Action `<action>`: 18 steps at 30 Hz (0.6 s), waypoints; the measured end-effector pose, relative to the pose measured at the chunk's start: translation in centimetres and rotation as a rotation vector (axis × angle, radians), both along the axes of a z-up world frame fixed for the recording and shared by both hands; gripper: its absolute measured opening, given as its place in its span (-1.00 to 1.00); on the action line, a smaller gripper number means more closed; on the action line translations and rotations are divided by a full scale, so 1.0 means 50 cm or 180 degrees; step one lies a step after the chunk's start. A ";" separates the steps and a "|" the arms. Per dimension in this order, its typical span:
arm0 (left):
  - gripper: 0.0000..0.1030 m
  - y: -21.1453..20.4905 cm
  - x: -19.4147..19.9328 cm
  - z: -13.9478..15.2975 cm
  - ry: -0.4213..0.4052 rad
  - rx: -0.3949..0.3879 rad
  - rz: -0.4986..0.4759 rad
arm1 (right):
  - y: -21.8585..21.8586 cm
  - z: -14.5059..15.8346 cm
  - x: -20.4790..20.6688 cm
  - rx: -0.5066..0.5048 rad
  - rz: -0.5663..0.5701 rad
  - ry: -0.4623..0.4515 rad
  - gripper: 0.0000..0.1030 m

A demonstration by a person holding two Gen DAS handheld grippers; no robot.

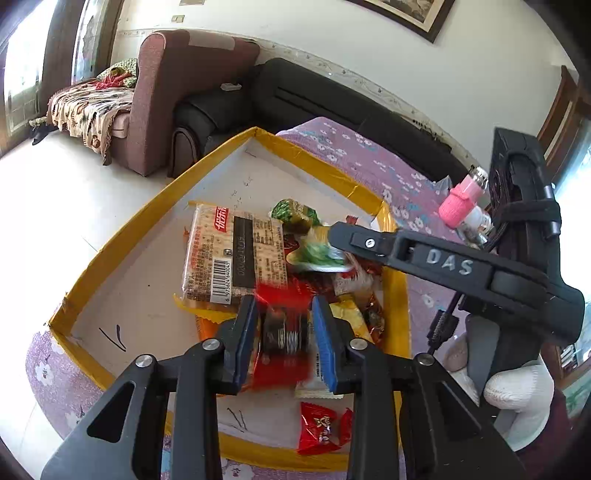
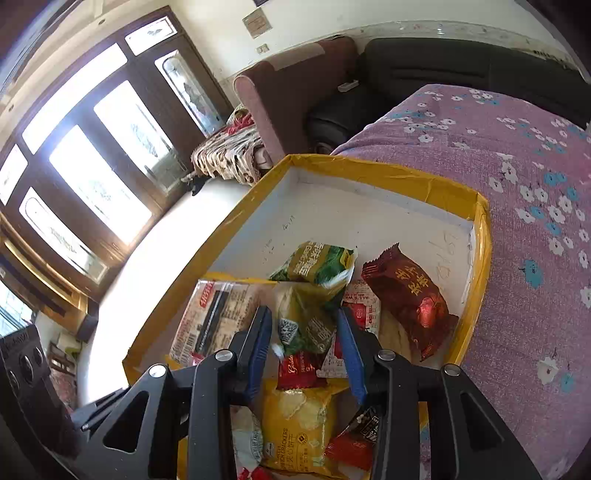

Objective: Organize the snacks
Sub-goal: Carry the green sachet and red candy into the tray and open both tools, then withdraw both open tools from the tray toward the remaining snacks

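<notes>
Left tongs [image 1: 282, 332] clamped on red packet [image 1: 282, 332] above yellow-rimmed box [image 1: 110, 236]; right tongs [image 2: 306, 343] clamped on green packet [image 2: 306, 325]. Risk: loose grip, packets slip outside box.

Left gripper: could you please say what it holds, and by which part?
Cannot tell: a blurred red packet sits between the pads of the left gripper, contact unclear.

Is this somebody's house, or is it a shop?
Most likely a home's living room. A brown armchair stands beside a black sofa, a framed picture hangs on the wall, and the yellow-edged snack box sits on a purple flowered cloth.
</notes>
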State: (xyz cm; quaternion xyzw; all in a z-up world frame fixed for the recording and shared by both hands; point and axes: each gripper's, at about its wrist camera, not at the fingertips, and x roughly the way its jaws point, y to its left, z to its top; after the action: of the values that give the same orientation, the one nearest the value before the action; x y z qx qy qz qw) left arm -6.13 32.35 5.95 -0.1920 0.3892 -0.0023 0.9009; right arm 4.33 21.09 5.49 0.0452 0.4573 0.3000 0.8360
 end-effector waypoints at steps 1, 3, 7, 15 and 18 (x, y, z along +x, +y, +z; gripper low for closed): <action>-0.35 0.000 -0.006 0.004 -0.0031 0.0018 0.0006 | -0.007 0.006 -0.004 0.0056 -0.0007 0.0002 -0.19; -0.33 -0.003 -0.021 0.016 -0.0098 0.0070 0.0053 | -0.025 0.028 -0.021 0.0105 -0.0029 -0.0063 -0.14; -0.18 -0.018 -0.060 0.056 -0.0296 0.0269 0.0221 | -0.082 0.076 -0.087 0.0124 -0.0056 -0.0274 -0.07; 0.66 -0.118 -0.156 0.158 -0.0814 0.1070 0.0639 | -0.194 0.118 -0.261 -0.0021 -0.0224 -0.0770 0.18; 0.68 -0.147 -0.173 0.180 -0.0867 0.1200 0.0572 | -0.228 0.117 -0.307 -0.0052 -0.0341 -0.0845 0.29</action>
State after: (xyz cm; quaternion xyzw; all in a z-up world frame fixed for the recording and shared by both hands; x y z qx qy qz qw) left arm -14.80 25.02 14.93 -0.0522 0.2391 0.1246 0.9616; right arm -11.02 9.68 11.33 0.0227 0.3421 0.2546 0.9042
